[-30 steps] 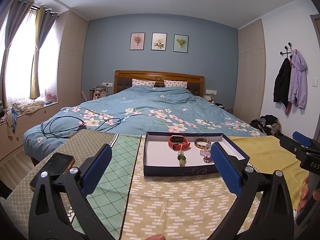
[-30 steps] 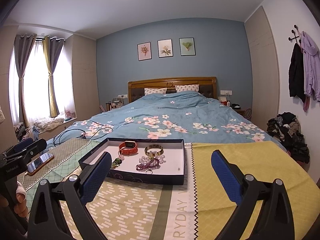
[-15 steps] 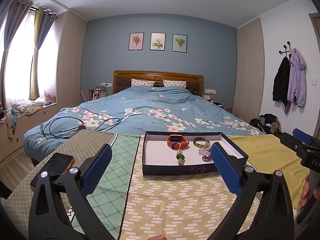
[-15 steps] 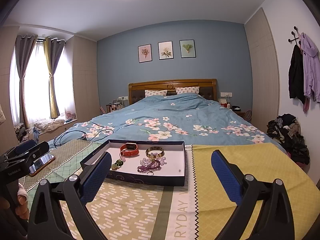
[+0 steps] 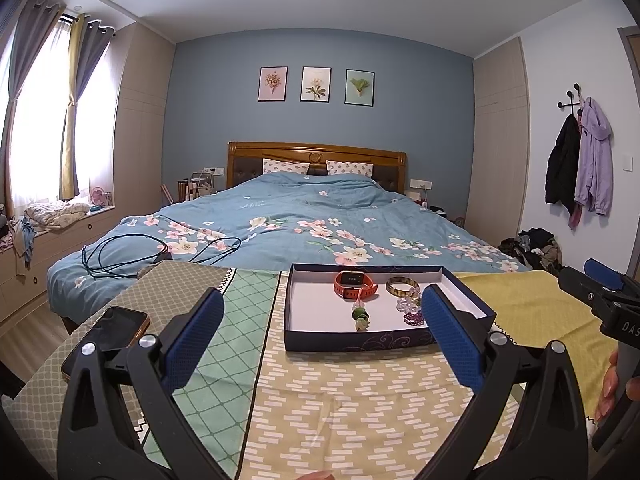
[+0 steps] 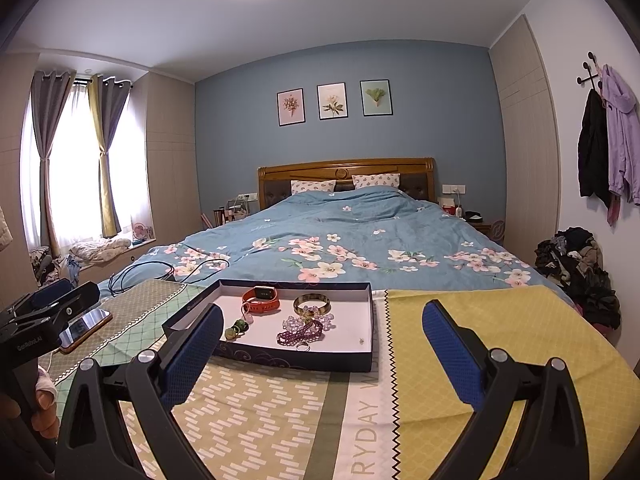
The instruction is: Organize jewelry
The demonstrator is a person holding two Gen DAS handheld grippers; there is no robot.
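A dark blue box tray with a white floor sits on the patterned cloth. In it lie a red watch, a gold bangle, clear and purple beads, a green charm and a small ring. My left gripper is open and empty, just short of the tray's near wall. My right gripper is open and empty, in front of the tray's right part.
A phone lies on the cloth at the left. A bed with cables stands behind the table. The yellow cloth lies right of the tray. Clothes are piled on the floor at the right.
Both views have tilted slightly upward; the tray sits a little lower in each frame. Both grippers stay open and empty.
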